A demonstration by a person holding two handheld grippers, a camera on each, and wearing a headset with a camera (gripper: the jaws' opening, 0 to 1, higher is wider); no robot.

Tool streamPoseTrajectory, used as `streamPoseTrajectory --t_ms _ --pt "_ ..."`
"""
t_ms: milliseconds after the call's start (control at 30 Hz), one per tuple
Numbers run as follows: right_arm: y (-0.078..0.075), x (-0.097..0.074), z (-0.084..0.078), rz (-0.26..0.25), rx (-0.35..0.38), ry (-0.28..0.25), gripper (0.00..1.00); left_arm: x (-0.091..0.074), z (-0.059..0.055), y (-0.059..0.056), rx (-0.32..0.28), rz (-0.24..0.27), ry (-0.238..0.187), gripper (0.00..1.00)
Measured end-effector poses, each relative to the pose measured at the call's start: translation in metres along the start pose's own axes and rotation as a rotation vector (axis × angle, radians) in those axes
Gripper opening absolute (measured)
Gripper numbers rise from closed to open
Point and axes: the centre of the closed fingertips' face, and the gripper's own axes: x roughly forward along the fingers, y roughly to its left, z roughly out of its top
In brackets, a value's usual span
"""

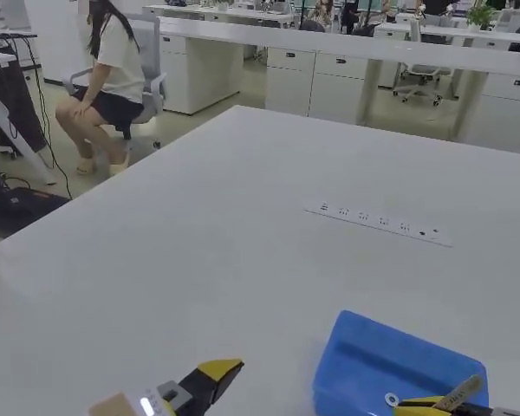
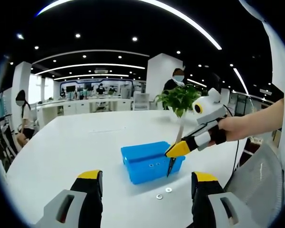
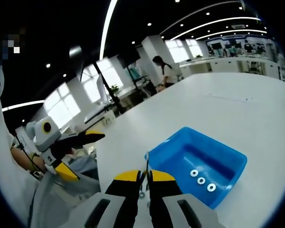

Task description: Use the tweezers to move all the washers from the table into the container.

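When taken from the head view: broad white surface [image 1: 199,251], mostly bare. Blue container [image 2: 152,164] resting on the surface at near right, open-topped and shallow. Three washers [image 3: 202,180] already lying in a row on its floor, counted from the right gripper view.

Left gripper [image 2: 147,190]: jaws spread wide, nothing between them, hanging to the left of the container and apart from it. Right gripper [image 3: 145,176]: jaws pinched almost together on the tweezers [image 2: 171,166], clamping the upper end. Tweezers pointing steeply down, long axis close to upright, tips at the container's edge on the side facing the left gripper. Over the rim or just outside it, not possible to tell.

Two loose washers [image 2: 159,196] out on the surface, side by side, just beside the container's wall on that same side. Lying below the tweezer tips and a shade toward the left gripper, near but not touching. Right gripper plainly the closer of the two, and the one carrying the tool.

Judgement: task partly done, two pieces yet to fetch. Next move probably a short drop of the tips outside the wall onto one loose washer. Thin and flat, so likely awkward to pinch and liable to skid on the smooth surface.
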Motion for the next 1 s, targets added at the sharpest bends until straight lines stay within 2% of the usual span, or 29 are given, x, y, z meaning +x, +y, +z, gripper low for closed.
streamPoseTrajectory --t_ms 267,567,1000 --pt "0.0 0.007 -0.021 0.0 -0.035 0.08 0.04 0.0 0.0 0.0 -0.001 0.003 0.001 0.77" --pt "-0.005 0.015 -0.038 -0.004 -0.069 0.139 0.04 0.0 -0.001 0.001 0.001 0.004 0.005 0.77" --pt "-0.004 0.019 -0.047 0.005 -0.134 0.177 0.04 0.0 -0.002 0.001 0.002 0.006 0.01 0.76"
